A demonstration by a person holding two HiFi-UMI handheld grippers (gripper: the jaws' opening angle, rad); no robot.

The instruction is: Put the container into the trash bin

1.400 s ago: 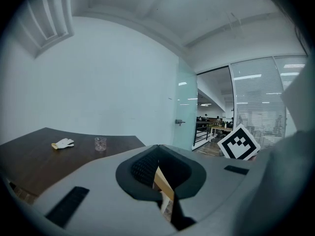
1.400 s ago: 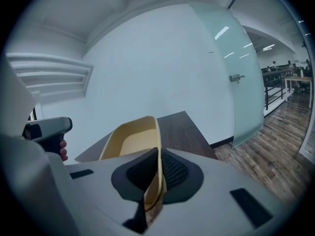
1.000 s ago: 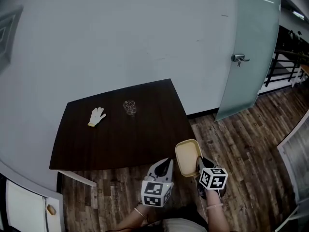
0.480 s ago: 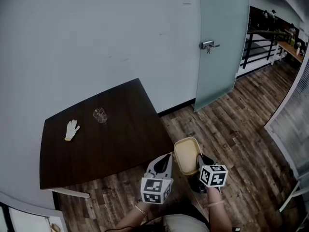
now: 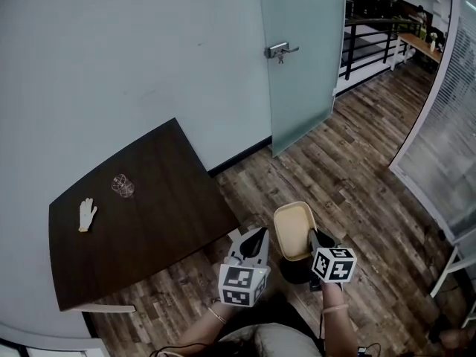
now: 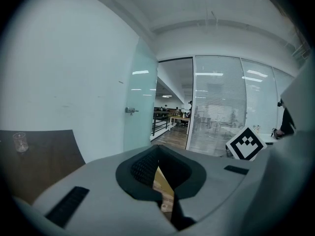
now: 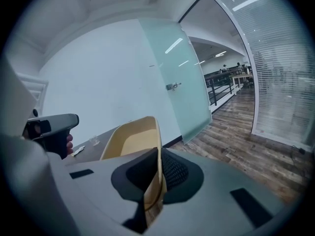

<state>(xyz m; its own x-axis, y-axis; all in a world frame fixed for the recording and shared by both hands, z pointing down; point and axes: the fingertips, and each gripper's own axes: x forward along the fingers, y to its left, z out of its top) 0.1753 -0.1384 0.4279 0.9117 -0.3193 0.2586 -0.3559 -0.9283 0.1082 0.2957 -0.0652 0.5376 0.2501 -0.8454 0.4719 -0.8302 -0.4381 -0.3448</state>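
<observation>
A tan shallow container (image 5: 292, 230) stands on edge in the air over the wooden floor, its hollow side facing left. My right gripper (image 5: 309, 240) is shut on its rim; in the right gripper view the rim (image 7: 158, 146) runs straight between the dark pads of that gripper (image 7: 158, 173). My left gripper (image 5: 258, 235) hangs just left of the container with its fingers drawn to a point and nothing in them; it (image 6: 157, 173) points toward the glass door. No trash bin shows in any view.
A dark table (image 5: 149, 199) at the left carries a drinking glass (image 5: 122, 185) and a white glove (image 5: 87, 214). A frosted glass door (image 5: 297, 58) stands ahead in the white wall. A glass wall with blinds (image 5: 439, 140) lines the right side. Wooden floor (image 5: 357, 177) stretches between.
Both grippers and the container have swung right, away from the table. In the head view the table slid left and the glass door came to the centre.
</observation>
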